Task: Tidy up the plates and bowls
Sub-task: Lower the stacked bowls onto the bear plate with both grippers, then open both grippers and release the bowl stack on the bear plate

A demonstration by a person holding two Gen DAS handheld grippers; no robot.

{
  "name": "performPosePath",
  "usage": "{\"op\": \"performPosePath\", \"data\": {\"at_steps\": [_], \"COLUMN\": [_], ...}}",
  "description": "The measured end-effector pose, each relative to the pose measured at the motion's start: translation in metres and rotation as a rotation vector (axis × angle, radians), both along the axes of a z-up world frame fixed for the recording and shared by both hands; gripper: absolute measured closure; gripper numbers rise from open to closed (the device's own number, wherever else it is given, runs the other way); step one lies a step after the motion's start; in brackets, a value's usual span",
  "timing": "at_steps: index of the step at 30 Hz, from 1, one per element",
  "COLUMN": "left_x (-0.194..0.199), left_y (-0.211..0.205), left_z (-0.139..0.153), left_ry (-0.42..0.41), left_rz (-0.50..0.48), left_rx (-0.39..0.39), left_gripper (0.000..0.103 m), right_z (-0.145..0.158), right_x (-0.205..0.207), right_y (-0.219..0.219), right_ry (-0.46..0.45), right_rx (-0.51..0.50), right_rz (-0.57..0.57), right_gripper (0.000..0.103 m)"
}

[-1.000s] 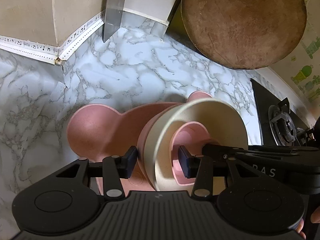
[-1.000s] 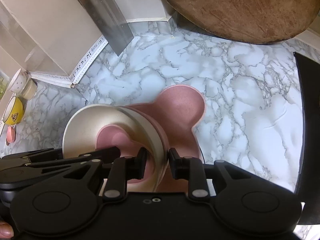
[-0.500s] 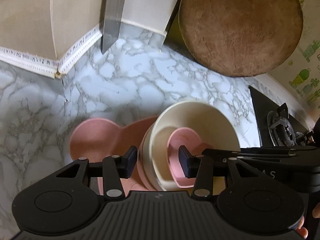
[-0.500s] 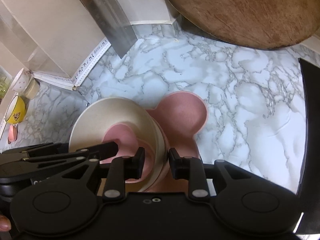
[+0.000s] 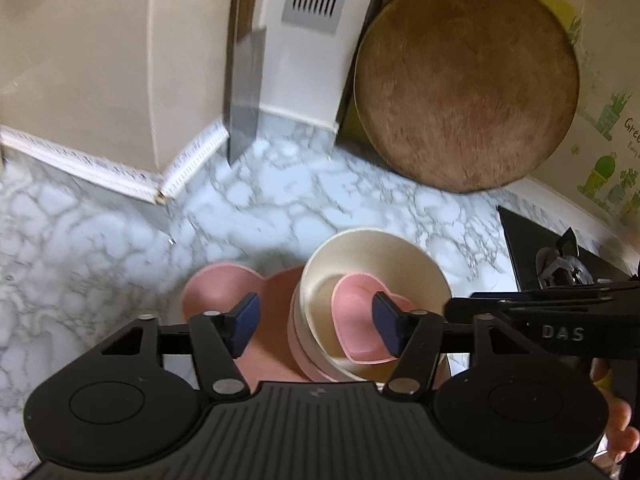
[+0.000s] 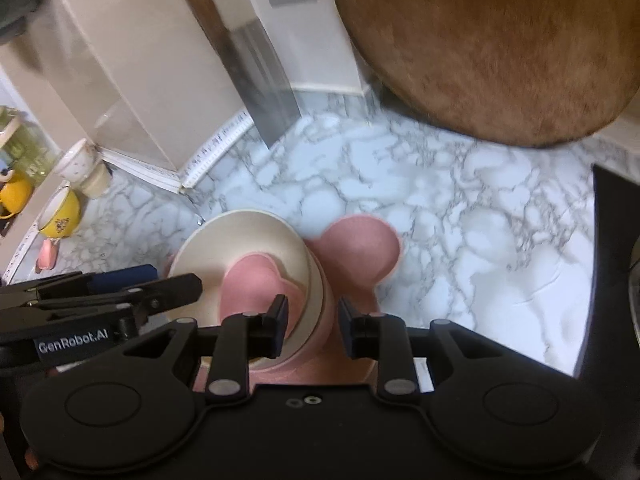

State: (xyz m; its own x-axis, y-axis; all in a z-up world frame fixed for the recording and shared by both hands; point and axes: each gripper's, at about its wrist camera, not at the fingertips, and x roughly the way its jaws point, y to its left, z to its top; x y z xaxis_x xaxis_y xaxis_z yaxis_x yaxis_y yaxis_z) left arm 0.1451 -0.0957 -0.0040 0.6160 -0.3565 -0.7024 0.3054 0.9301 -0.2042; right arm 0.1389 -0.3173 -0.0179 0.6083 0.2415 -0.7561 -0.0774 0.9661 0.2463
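A cream bowl (image 5: 360, 252) nests in a pink bowl (image 5: 298, 344) and holds a small pink heart-shaped dish (image 5: 356, 320). The stack stands nearly upright over a pink mouse-eared plate (image 5: 212, 292) on the marble counter. My left gripper (image 5: 315, 327) straddles the stack's left wall. Its jaws are opening, and neither pad touches the wall. My right gripper (image 6: 313, 324) is shut on the right wall of the cream bowl (image 6: 240, 240) and the pink bowl (image 6: 328, 304), with one pad inside beside the heart dish (image 6: 252, 284). The plate's ear (image 6: 360, 252) shows behind.
A round wooden board (image 5: 464, 84) leans on the back wall, and a cleaver (image 5: 244, 92) hangs to its left. A black gas hob (image 5: 560, 264) borders the counter on the right. Yellow mugs (image 6: 60, 212) and small cups stand far left. A person's fingers (image 5: 624, 420) show at the lower right.
The bowl stack has tipped from lying on its side to nearly upright. My left jaws have spread off its wall. Both grippers have risen and drawn back, and more wall shows.
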Motion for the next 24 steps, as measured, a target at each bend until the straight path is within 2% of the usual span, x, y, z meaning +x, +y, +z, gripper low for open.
{"op": "performPosePath", "data": {"at_steps": [6, 8, 9, 10, 12, 14, 22, 24], "left_x": [-0.03, -0.039, -0.042, -0.046, -0.053, -0.06, -0.079, -0.081], "left_y": [0.006, 0.007, 0.007, 0.007, 0.008, 0.01, 0.035, 0.043], "left_z": [0.018, 0.021, 0.022, 0.023, 0.024, 0.024, 0.024, 0.024], "left_ry": [-0.119, -0.142, -0.154, -0.163, -0.181, -0.191, -0.211, -0.205], "left_rz": [0.005, -0.008, -0.018, -0.028, -0.052, -0.068, -0.088, -0.082], "left_rx": [0.008, 0.008, 0.007, 0.009, 0.013, 0.012, -0.028, -0.044], "left_gripper": [0.036, 0.028, 0.028, 0.028, 0.028, 0.027, 0.022, 0.015], "right_z": [0.017, 0.021, 0.022, 0.023, 0.024, 0.027, 0.031, 0.03], "right_x": [-0.035, -0.047, -0.053, -0.059, -0.07, -0.083, -0.11, -0.115], "right_y": [-0.005, -0.003, -0.002, -0.001, 0.003, 0.006, 0.026, 0.03], "right_ry": [-0.102, -0.131, -0.147, -0.164, -0.191, -0.241, -0.306, -0.317], "right_rx": [-0.014, -0.013, -0.014, -0.013, -0.017, -0.011, -0.036, -0.039], "right_rz": [0.017, 0.018, 0.018, 0.016, 0.002, -0.013, -0.056, -0.066], "right_gripper": [0.075, 0.072, 0.071, 0.066, 0.047, 0.019, 0.004, 0.003]}}
